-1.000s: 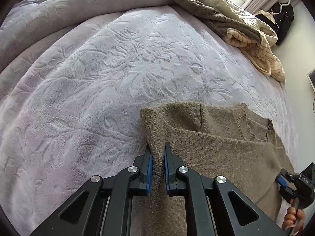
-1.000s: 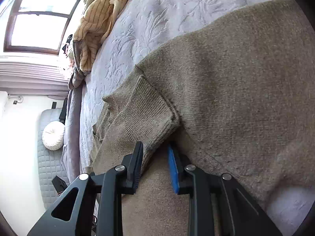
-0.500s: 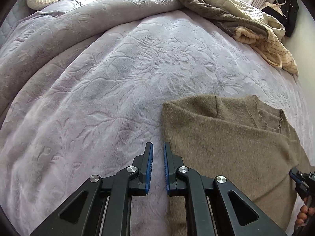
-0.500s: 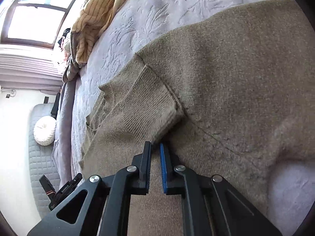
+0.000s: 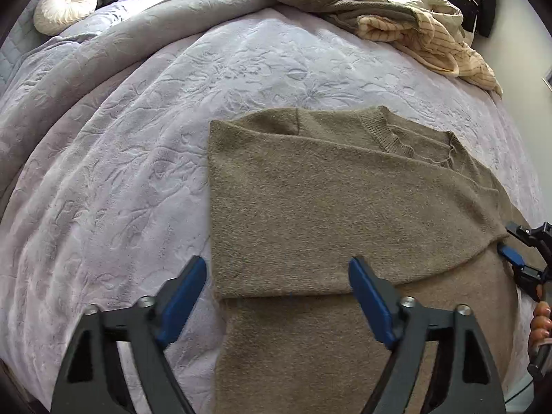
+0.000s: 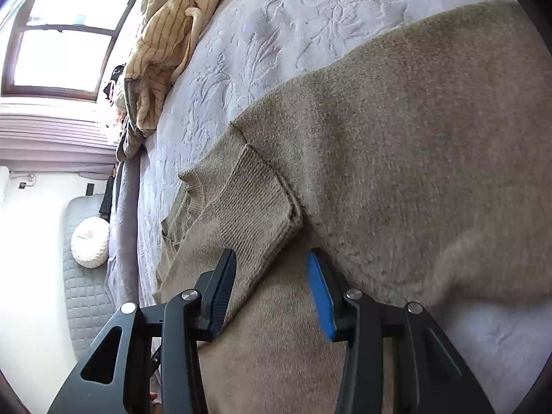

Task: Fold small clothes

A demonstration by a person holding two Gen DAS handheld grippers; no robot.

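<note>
Lavender embossed bedspread [image 5: 145, 158] carries the olive-brown knitted sweater [image 5: 310, 207], one sleeve folded across it. Left gripper [image 5: 277, 296] is opening, empty; right gripper [image 6: 272, 293] is opening over the ribbed cuff [image 6: 255, 207]. Release fully, then smooth the fold flat.

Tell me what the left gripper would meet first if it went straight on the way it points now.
Most likely the brown sweater: the left gripper points down at its folded-over layer, and its jaws are opening with nothing clamped between them. The depth is hard to judge in this fisheye view.
</note>
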